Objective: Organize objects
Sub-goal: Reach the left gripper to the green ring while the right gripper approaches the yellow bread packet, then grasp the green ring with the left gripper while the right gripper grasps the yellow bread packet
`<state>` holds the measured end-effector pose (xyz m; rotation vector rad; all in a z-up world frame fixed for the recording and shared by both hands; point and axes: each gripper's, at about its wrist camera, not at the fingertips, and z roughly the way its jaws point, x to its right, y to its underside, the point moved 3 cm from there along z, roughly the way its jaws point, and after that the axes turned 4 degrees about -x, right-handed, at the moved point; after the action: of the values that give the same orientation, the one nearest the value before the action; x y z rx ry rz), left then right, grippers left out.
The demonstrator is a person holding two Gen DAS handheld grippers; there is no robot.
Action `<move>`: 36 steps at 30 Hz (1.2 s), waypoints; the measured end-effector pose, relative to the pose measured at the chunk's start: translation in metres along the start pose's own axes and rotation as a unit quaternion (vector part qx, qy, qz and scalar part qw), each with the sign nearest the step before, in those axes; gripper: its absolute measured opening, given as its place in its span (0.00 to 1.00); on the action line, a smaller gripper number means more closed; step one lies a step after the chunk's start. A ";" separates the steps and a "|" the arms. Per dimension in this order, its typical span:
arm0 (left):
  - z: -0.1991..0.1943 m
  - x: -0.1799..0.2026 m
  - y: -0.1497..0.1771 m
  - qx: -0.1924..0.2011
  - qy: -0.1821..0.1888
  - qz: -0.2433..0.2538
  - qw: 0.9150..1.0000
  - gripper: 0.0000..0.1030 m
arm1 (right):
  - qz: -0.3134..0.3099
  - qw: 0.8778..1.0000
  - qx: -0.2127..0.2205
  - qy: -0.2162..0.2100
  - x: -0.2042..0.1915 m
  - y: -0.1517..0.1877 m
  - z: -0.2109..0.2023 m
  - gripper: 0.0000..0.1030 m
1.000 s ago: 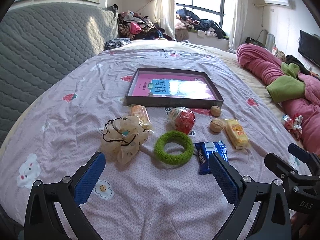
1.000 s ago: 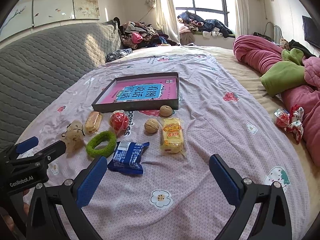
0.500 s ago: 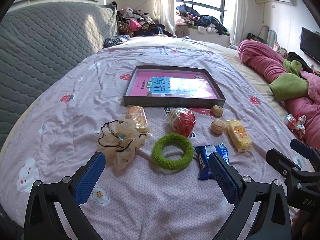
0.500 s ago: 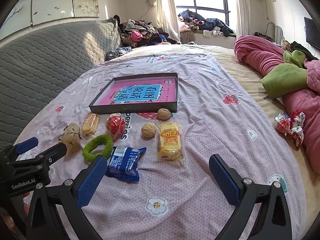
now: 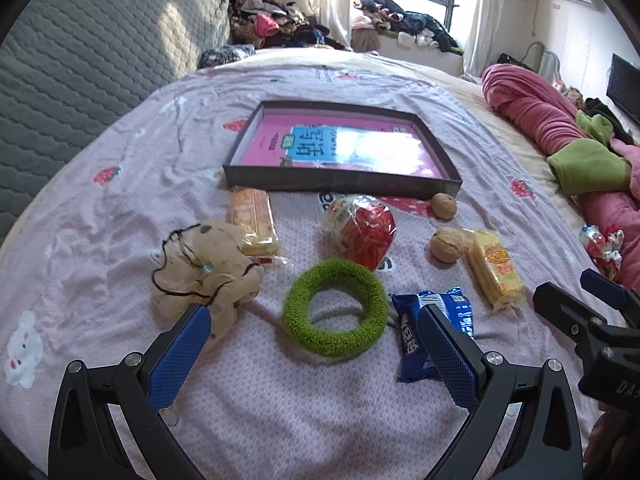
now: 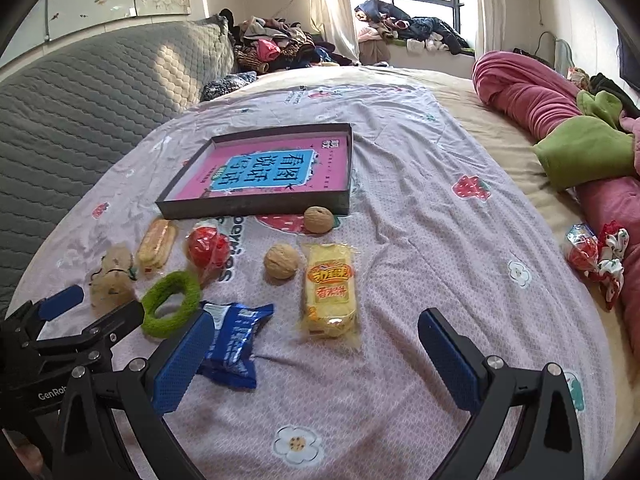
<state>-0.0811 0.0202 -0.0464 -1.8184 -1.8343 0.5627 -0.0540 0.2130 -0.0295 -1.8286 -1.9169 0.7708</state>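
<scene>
A dark shallow tray (image 5: 340,186) (image 6: 256,205) with a pink book inside lies on the bed. In front of it lie a green fuzzy ring (image 5: 335,307) (image 6: 171,304), a beige scrunchie (image 5: 202,268) (image 6: 112,276), an orange snack bar (image 5: 253,220) (image 6: 157,242), a red wrapped ball (image 5: 362,232) (image 6: 207,247), two walnuts (image 5: 445,245) (image 6: 281,266), a yellow cracker pack (image 5: 495,267) (image 6: 329,288) and a blue snack packet (image 5: 420,332) (image 6: 234,344). My left gripper (image 5: 314,338) hangs open just short of the green ring. My right gripper (image 6: 314,340) is open, near the yellow pack.
A grey quilted headboard (image 5: 80,64) runs along the left. Pink and green bedding (image 5: 560,136) is piled at the right, with a small wrapped item (image 6: 592,252) beside it. Clothes are heaped by the window (image 6: 400,28). Bare bedsheet (image 6: 440,240) lies right of the objects.
Both grippers have moved forward and lower toward the objects, which now look larger. Neither gripper has changed its opening; no object has moved.
</scene>
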 end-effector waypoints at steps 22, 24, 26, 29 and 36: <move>0.061 -0.005 -0.002 -0.061 0.002 -0.007 0.998 0.92 | -0.026 0.996 -0.067 0.044 0.000 -0.018 0.076 0.96; 0.063 -0.003 -0.001 -0.062 0.008 -0.005 0.998 0.92 | -0.030 0.995 -0.078 0.049 0.000 -0.018 0.082 0.94; 0.062 -0.001 0.000 -0.059 0.013 -0.004 0.998 0.84 | -0.036 0.995 -0.083 0.053 -0.002 -0.017 0.087 0.87; 0.062 -0.002 0.000 -0.060 0.006 -0.001 0.998 0.46 | -0.039 0.994 -0.083 0.058 -0.002 -0.016 0.091 0.73; 0.063 -0.009 0.003 -0.073 0.026 -0.010 0.997 0.30 | -0.051 0.993 -0.094 0.044 -0.007 -0.014 0.097 0.58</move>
<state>-0.1172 0.0149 -0.0990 -1.8876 -1.8994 0.3793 -0.1243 0.1936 -0.0952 -1.8204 -2.0662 0.4832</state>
